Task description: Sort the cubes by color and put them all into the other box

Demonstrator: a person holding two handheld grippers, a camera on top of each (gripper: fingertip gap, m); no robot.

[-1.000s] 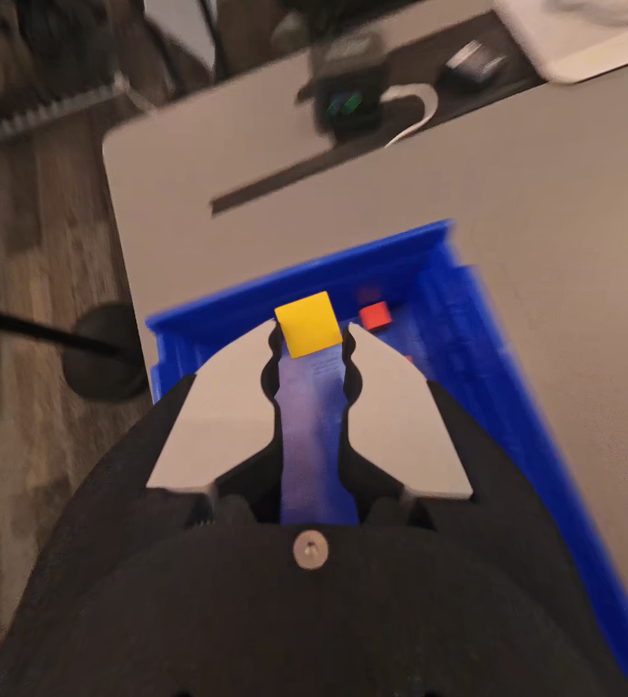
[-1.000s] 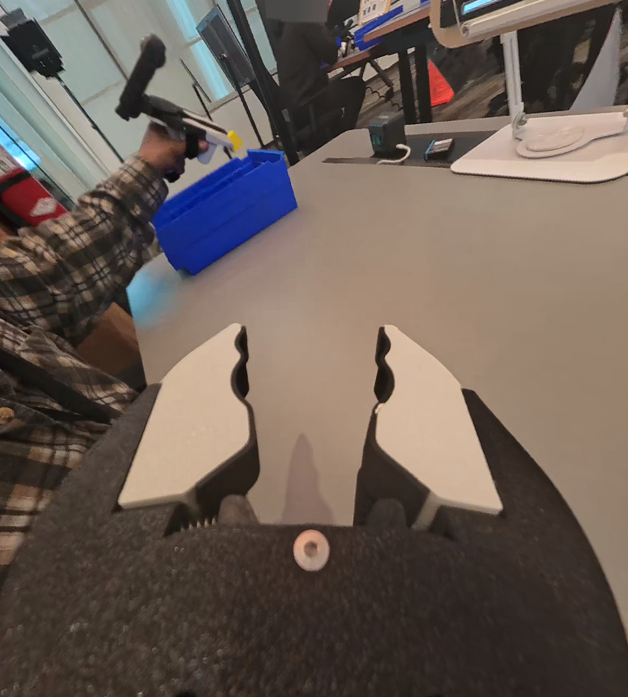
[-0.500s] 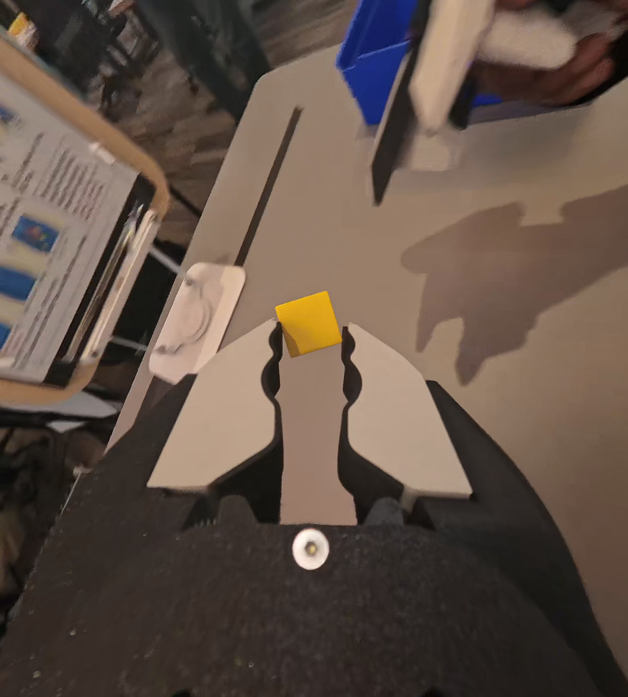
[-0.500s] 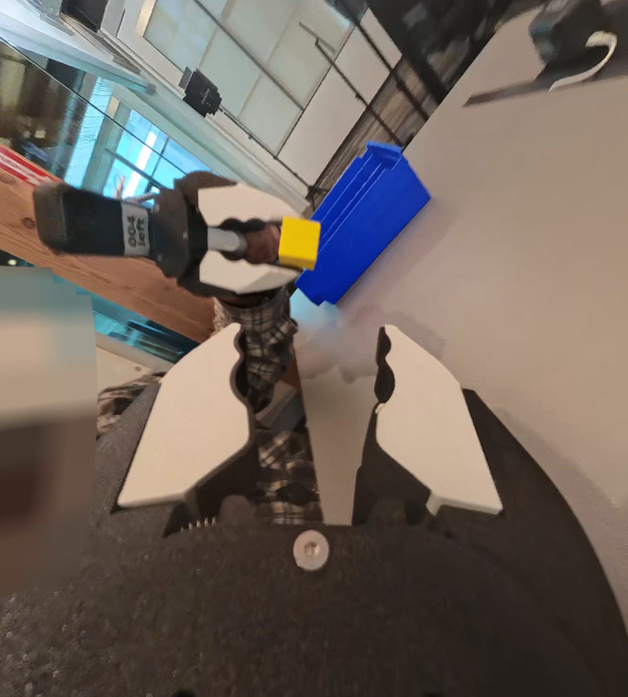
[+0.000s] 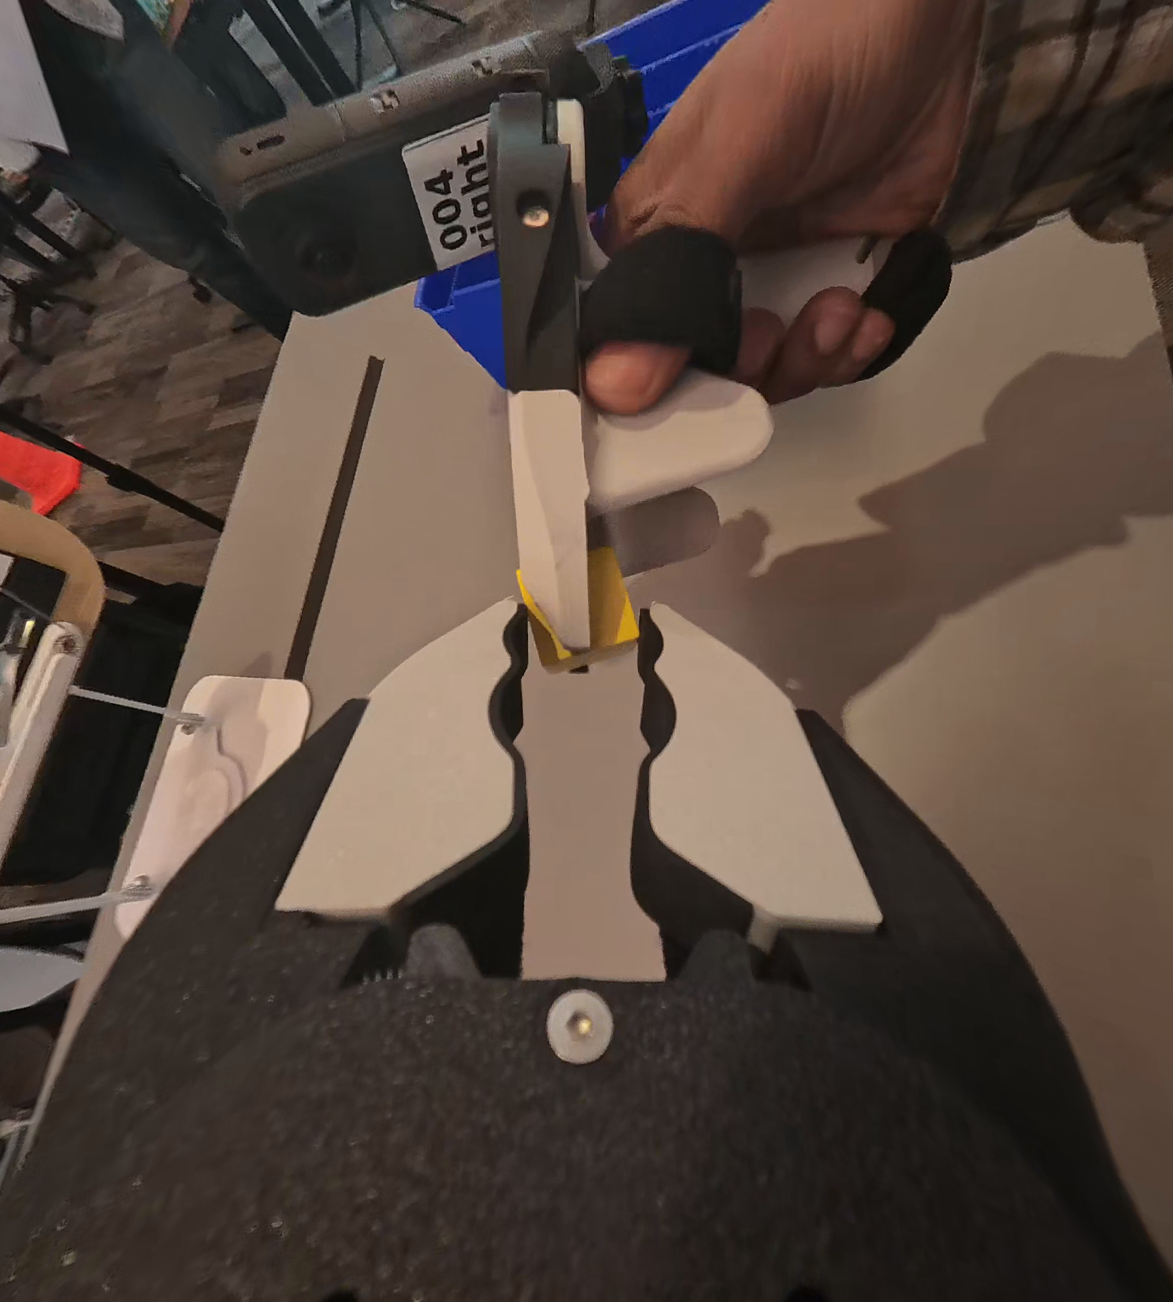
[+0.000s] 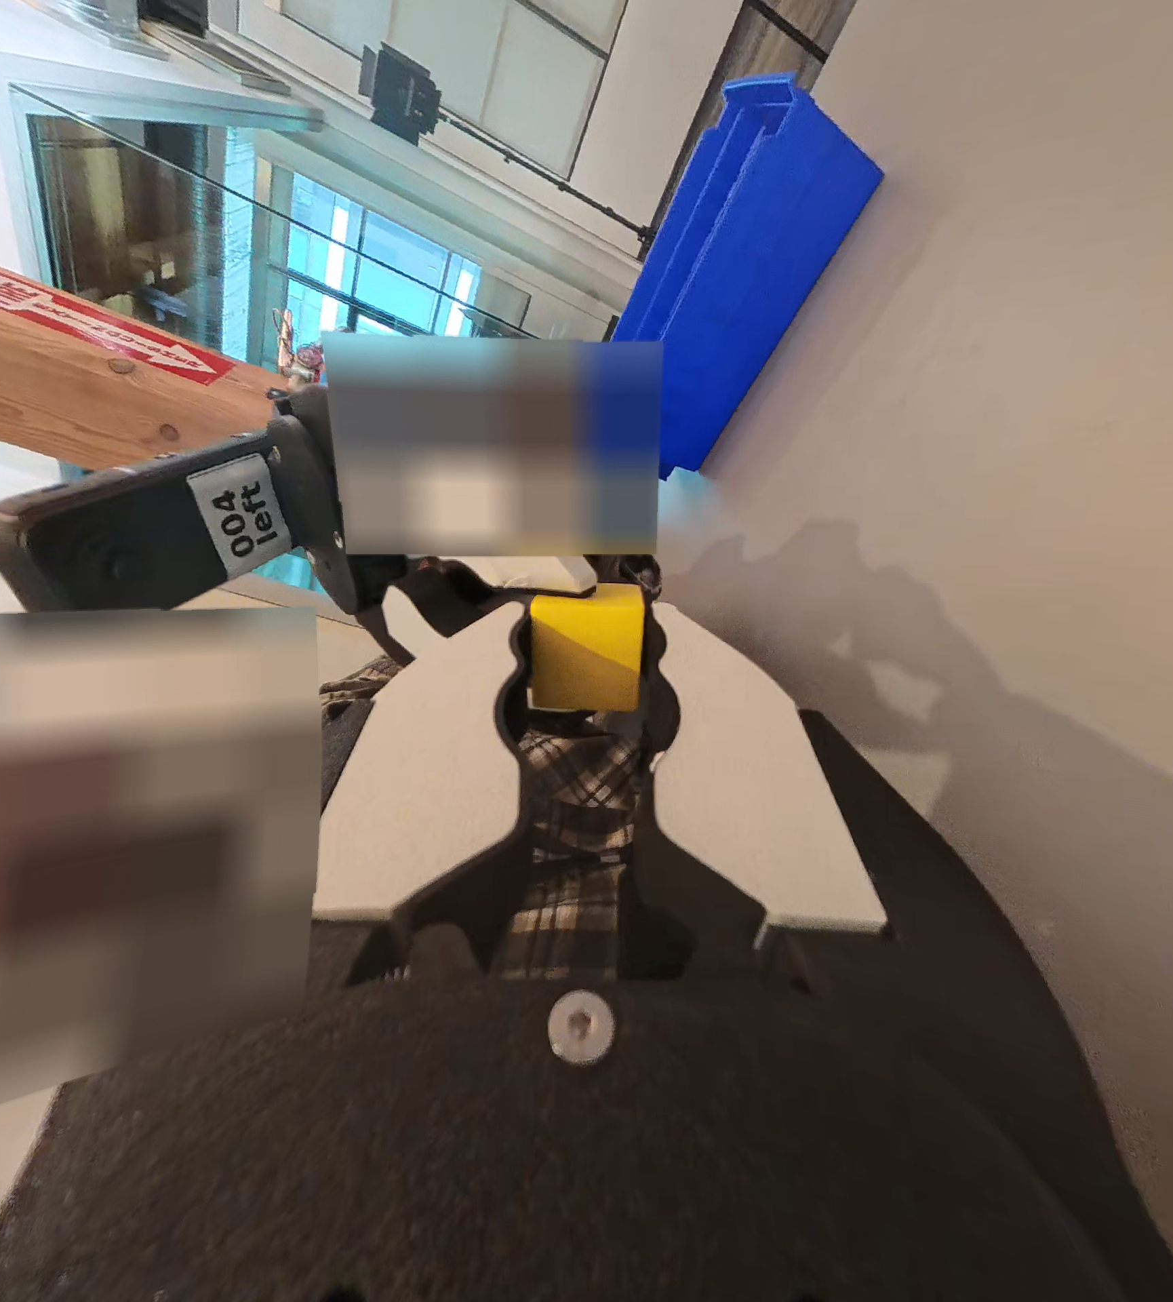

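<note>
- Yellow cube (image 5: 613,611) sits at the tips of both grippers, mid-air above the grey table (image 5: 992,775). Looks like a hand-over, left to right.
- Left gripper (image 5: 578,634): jaws narrow, closed on the cube at the very tips.
- Right gripper (image 6: 587,645): jaws also narrow, cube (image 6: 585,645) seated between the tips and touching both pads as far as I can tell. In the left view it comes in from 12 o'clock, turned edge-on, one finger (image 5: 548,507) crossing the cube's face.
- Step in hand, my read: transfer of one cube between grippers en route to the other box. Sorting is far from done; no other cubes show.
- Next move calls for: confirm the right grip is firm, then open the left and back it straight off. Opening early risks a drop or a twist, since both holds are shallow tip grips.
- Left view only: hand (image 5: 781,211) on the right gripper's trigger, blue box (image 5: 471,310) at 12 o'clock behind it, white stand base (image 5: 217,775) at 9 o'clock.
- Right view only: the cube's full face, the left gripper's body (image 6: 147,535) at 10 o'clock, a blue box (image 6: 746,282) at 1 o'clock on the table. Box interiors hidden in both views.
</note>
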